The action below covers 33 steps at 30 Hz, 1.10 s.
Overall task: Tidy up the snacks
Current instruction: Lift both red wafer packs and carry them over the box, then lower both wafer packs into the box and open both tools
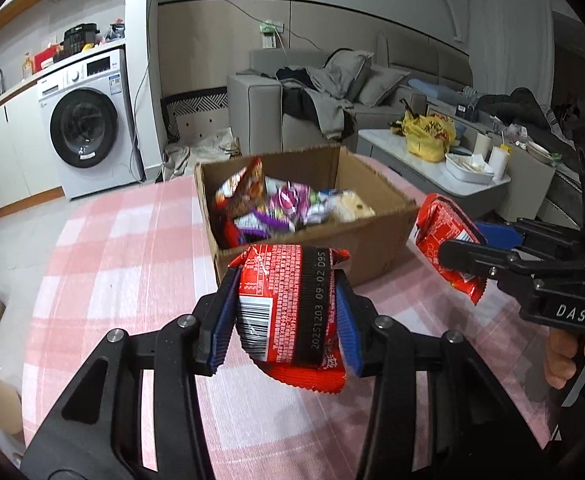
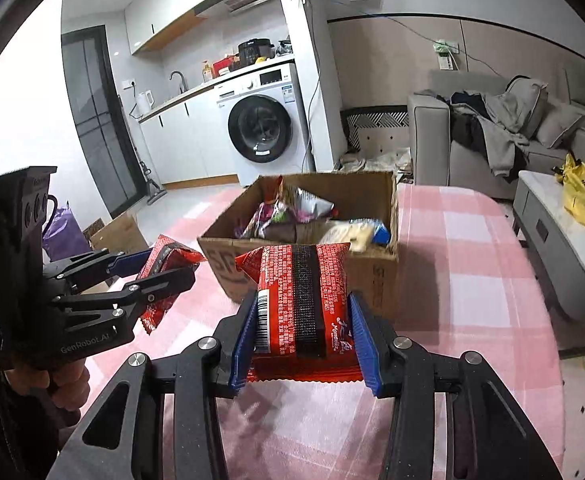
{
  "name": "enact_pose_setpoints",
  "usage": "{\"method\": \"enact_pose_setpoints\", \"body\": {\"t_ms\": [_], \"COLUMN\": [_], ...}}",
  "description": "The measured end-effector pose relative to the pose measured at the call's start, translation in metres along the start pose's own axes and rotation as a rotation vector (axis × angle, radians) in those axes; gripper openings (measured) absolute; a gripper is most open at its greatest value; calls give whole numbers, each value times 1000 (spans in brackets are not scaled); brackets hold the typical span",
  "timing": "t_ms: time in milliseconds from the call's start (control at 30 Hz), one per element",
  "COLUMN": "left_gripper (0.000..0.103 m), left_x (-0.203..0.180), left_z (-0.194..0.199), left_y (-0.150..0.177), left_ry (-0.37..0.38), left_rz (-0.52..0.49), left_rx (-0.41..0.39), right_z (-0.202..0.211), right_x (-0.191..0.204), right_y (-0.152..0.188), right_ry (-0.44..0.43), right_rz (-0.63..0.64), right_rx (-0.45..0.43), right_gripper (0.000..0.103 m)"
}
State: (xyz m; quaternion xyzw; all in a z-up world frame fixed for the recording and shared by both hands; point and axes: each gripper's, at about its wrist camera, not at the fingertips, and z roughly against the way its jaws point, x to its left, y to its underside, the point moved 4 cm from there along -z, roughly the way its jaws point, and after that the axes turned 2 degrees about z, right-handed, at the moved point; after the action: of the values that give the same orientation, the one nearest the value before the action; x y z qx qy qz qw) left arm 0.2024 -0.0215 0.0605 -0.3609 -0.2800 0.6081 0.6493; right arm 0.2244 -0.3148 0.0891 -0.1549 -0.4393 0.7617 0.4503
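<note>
the left gripper (image 1: 286,320) was clamped on a red snack packet (image 1: 288,304), its blue fingers (image 1: 224,320) pressing the packet's two sides, and the packet hung clear above the pink checked cloth of the bench (image 1: 132,260). the right gripper (image 2: 304,340) was closed the same way on a second red packet (image 2: 300,300), barcode towards the left finger, also lifted off the cloth. from the left wrist view the right gripper (image 1: 462,248) came in from the right edge with its packet (image 1: 444,236) close beside the near right corner of the cardboard box (image 1: 372,248); from the right wrist view the left gripper (image 2: 160,266) sat at the left, its packet (image 2: 164,264) just off the box's near left corner.

the box (image 2: 372,276) stood open-topped on the bench straight ahead of both grippers, its near wall just behind each held packet. inside lay a jumble of snack bags (image 1: 288,204) reaching about to the rim on the left side, with lower, paler bags towards the right. the cloth in front of the box and to either side was bare. the bench's rounded edge curved away at the left in the left wrist view, with floor and a washing machine (image 1: 84,120) beyond; at the right a low white table (image 2: 564,232) stood near the bench edge.
</note>
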Motion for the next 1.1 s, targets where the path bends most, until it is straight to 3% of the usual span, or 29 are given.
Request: {"method": "enact_pose_setpoints", "body": {"t_ms": [467, 1100], "left_gripper": [42, 42], "left_x": [10, 18], "left_z": [6, -13], "left_y": [-53, -109], "left_ry": [-37, -24], "left_rz": [23, 35], "left_rx": [-74, -124], "right_z": [7, 4], "right_x": [1, -16], "right_y": [-40, -77], "right_ry": [17, 60], "right_rz": [13, -43], "right_rx": [-71, -157], "right_gripper": [45, 45]}}
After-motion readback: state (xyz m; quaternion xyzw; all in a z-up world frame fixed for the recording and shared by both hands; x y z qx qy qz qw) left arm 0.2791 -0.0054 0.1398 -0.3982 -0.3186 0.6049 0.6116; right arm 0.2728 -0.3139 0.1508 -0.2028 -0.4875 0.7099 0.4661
